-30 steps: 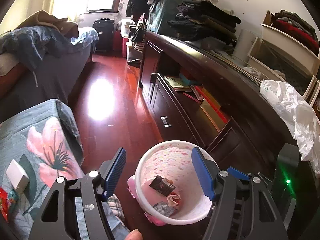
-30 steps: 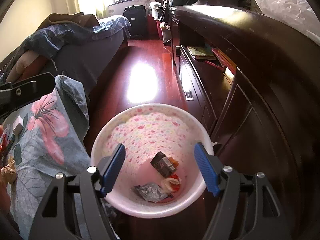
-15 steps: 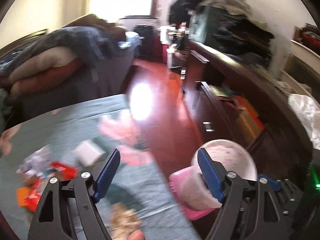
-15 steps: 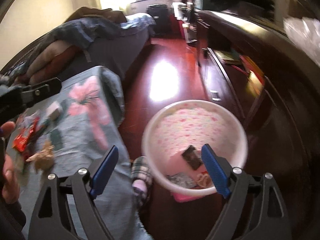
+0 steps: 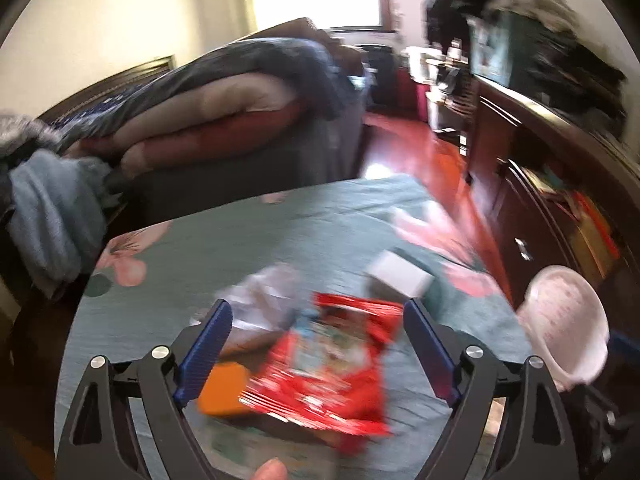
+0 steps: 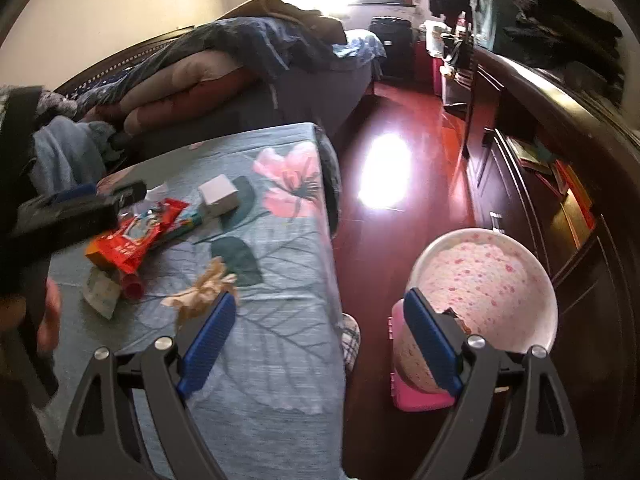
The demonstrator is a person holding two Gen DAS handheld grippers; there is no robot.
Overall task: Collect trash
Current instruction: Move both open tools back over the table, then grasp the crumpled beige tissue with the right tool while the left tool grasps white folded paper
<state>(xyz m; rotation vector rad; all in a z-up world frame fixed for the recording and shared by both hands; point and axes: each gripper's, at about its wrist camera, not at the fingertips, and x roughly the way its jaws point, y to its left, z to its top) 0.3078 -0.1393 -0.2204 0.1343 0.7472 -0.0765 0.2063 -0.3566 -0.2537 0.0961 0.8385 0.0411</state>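
A bedroom with a red wooden floor (image 6: 384, 128) holds a bed piled with folded quilts (image 6: 192, 76) at the far left, a table under a teal flowered cloth (image 6: 280, 280) in the middle, and a long dark cabinet (image 6: 540, 168) along the right wall. On the left part of the table lies the trash: a red snack wrapper (image 6: 136, 236) resting over an orange packet (image 6: 94, 256), with a small red cap (image 6: 134, 288) and a crumpled slip of paper (image 6: 102, 292) just beside it. A white box (image 6: 218, 200) stands a little further back, and a brown crumpled tissue (image 6: 204, 288) lies nearer the table's front edge. The left gripper (image 5: 316, 348) hangs above the red wrapper, pointing down at it; its jaws are opening, spread wide on either side of the wrapper, and the pads do not touch it. This view is blurred, so finer detail on the wrapper cannot be read. The right gripper (image 6: 320, 344) hovers over the table's right edge, its jaws wide apart with nothing between them, the left pad just in front of the tissue. On the floor to the right, between table and cabinet, stands a white basket with pink speckles (image 6: 500, 248) beside a pink box (image 6: 416, 400); a dark scrap shows inside the basket behind the right pad
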